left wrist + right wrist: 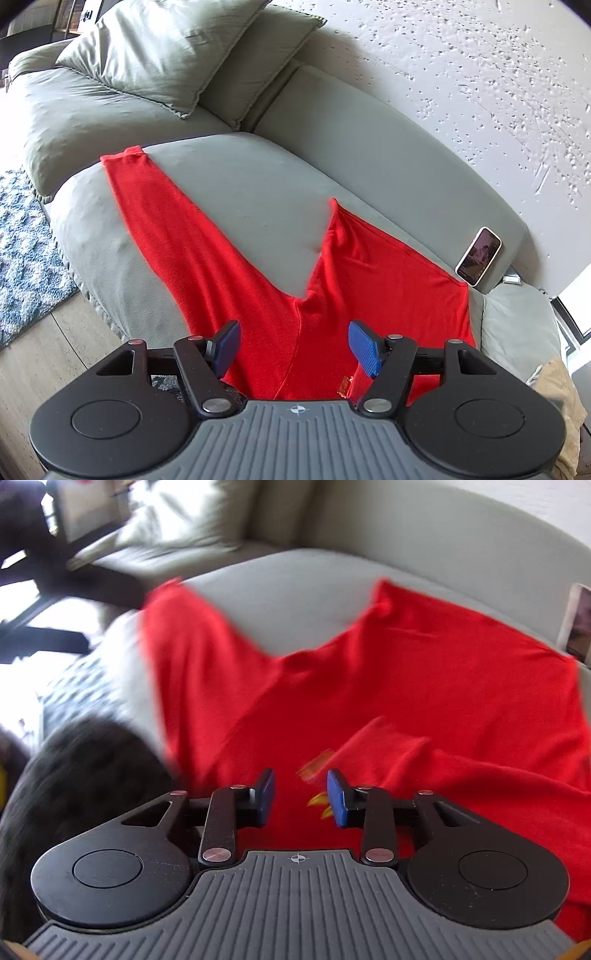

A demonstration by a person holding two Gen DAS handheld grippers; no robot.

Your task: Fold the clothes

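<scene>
A red long-sleeved garment point(236, 258) lies spread on the grey-green sofa seat point(258, 192), one sleeve stretched to the far left, the body to the right. My left gripper point(293, 345) is open above its near part, holding nothing. In the blurred right wrist view the same garment point(406, 672) fills the middle, with a fold of cloth lying over it at the right. My right gripper point(300, 799) is open just above the cloth beside a yellow print point(319, 801), holding nothing.
Two cushions point(166, 55) lean at the sofa's back left. A phone point(478, 256) rests against the backrest at the right. A tan cloth point(561, 398) lies at the sofa's right end. A patterned rug point(26, 251) covers the floor at the left.
</scene>
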